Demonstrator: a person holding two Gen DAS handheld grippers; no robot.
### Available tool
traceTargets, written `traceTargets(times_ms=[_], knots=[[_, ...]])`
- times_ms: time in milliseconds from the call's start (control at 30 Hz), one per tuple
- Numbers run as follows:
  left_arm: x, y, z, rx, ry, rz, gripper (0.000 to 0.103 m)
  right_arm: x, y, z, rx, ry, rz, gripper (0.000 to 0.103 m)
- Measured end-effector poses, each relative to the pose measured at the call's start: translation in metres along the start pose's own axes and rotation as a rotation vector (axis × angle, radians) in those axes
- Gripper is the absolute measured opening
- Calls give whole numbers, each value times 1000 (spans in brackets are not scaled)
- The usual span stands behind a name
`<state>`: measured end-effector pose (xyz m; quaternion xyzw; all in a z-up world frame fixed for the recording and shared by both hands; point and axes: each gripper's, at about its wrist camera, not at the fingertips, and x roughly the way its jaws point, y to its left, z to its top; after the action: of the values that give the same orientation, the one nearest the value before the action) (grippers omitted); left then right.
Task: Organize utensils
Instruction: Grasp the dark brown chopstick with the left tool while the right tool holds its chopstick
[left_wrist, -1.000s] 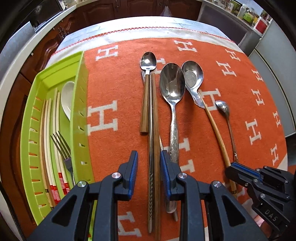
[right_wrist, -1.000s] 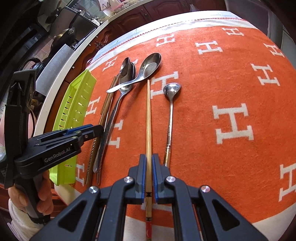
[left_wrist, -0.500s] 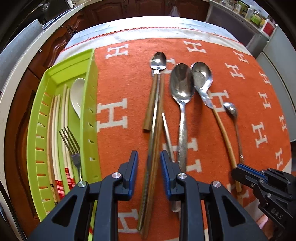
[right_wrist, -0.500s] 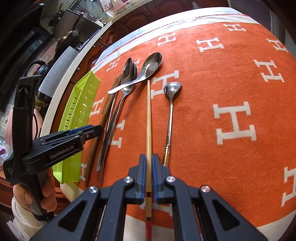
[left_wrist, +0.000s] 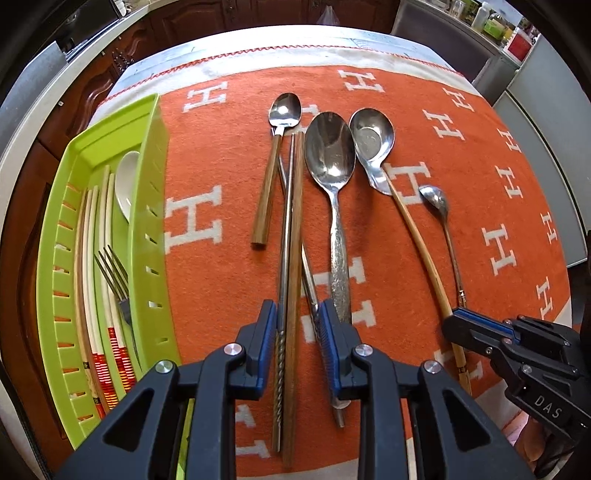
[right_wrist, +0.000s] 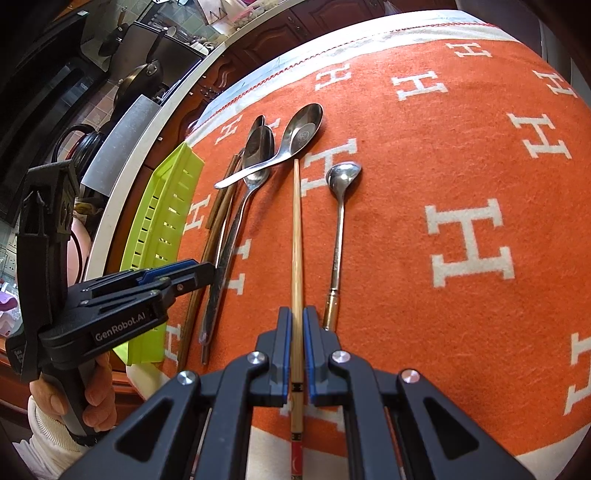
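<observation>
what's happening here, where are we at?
A person with two handheld grippers is sorting utensils off an orange cloth into a green tray. The right gripper is shut on a bamboo chopstick. The left gripper straddles a metal chopstick and a wooden chopstick; whether its pads press them is unclear. The tray already holds chopsticks, a fork and a white spoon. Several spoons remain on the cloth.

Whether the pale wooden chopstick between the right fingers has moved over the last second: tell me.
No. In the right wrist view the pale wooden chopstick has not shifted; its tip still rests on the same white H.
</observation>
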<state>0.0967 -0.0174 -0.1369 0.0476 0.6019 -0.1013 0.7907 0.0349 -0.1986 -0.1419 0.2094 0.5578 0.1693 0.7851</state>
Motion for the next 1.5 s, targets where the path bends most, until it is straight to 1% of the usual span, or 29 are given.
traceTargets(times_ms=[67,267,400,433,567,700,767,867,933,967,1100,1200,1267,1367,1433,1500], knots=[[0,-1,0,-3,1,-4,22,0,1,0,-6,3,-2,6],[-14,0,0,10,-29,-12,22,0,1,0,-7,5,-4,6],[-9,1,-2,18,-9,-6,17,0,1,0,-4,7,-3,6],[-6,1,-2,16,-4,-4,13,1,1,0,-2,7,-2,6],[-5,1,-4,16,1,-26,10,1,2,1,0,9,-3,6],[-7,-2,-6,40,-1,-28,10,1,2,1,0,9,-7,6],[-3,-2,-6,35,12,-16,9,2,3,1,2,8,-7,6],[-2,4,-4,16,5,-24,10,2,3,1,1,8,-7,6],[6,6,-3,10,34,-4,10,2,3,1,1,9,-8,6],[5,6,-4,16,14,-1,11,2,3,2,0,10,-9,6],[5,0,-5,32,-4,23,12,3,4,2,-5,9,-15,6],[6,-2,-7,25,-19,35,11,3,5,2,-7,8,-20,6],[7,0,-7,-3,-24,24,4,3,5,2,-9,9,-23,6],[1,3,-9,-37,-31,15,4,4,8,3,-18,15,-38,6],[-9,4,-9,-41,-51,5,4,4,12,3,-26,13,-55,6],[-20,6,-11,-44,-67,-14,4,4,12,2,-8,11,-55,6]])
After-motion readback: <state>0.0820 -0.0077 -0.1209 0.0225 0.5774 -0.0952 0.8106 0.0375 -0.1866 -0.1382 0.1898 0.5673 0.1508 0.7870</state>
